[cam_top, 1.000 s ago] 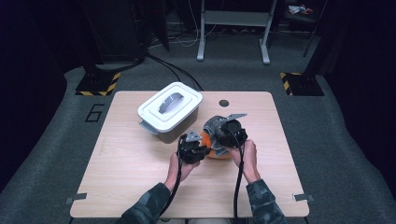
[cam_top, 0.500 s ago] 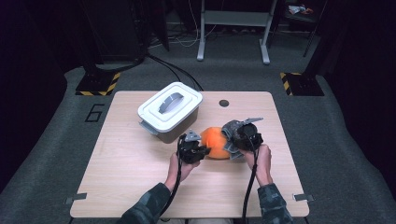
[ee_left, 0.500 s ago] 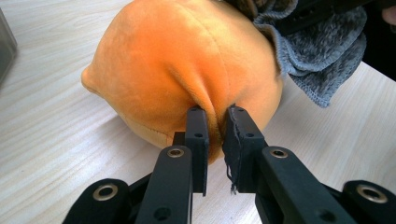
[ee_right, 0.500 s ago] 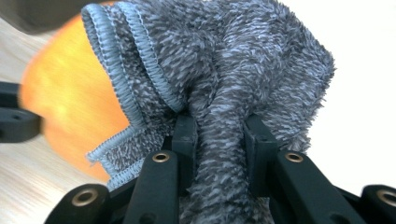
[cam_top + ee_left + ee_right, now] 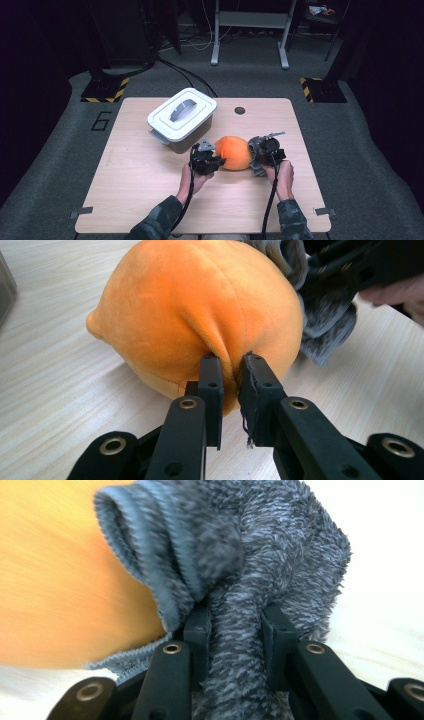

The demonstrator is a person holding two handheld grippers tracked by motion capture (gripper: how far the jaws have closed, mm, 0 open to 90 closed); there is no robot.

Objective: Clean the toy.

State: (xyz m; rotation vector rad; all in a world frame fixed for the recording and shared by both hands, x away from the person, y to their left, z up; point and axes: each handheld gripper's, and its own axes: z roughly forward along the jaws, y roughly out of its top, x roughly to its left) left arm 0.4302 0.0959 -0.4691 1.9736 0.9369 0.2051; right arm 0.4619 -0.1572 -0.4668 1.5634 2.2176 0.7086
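Two tongs flank the orange plush (image 5: 233,152): left (image 5: 216,161) pinching it, right (image 5: 256,159) gripping grey cloth (image 5: 260,580).

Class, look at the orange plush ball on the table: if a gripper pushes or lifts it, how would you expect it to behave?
The orange plush ball probably squashes easily: its fabric puckers where the left gripper pinches it. Being rounded, it may roll if nudged on the table. It likely feels light for its size, as a soft stuffed thing.
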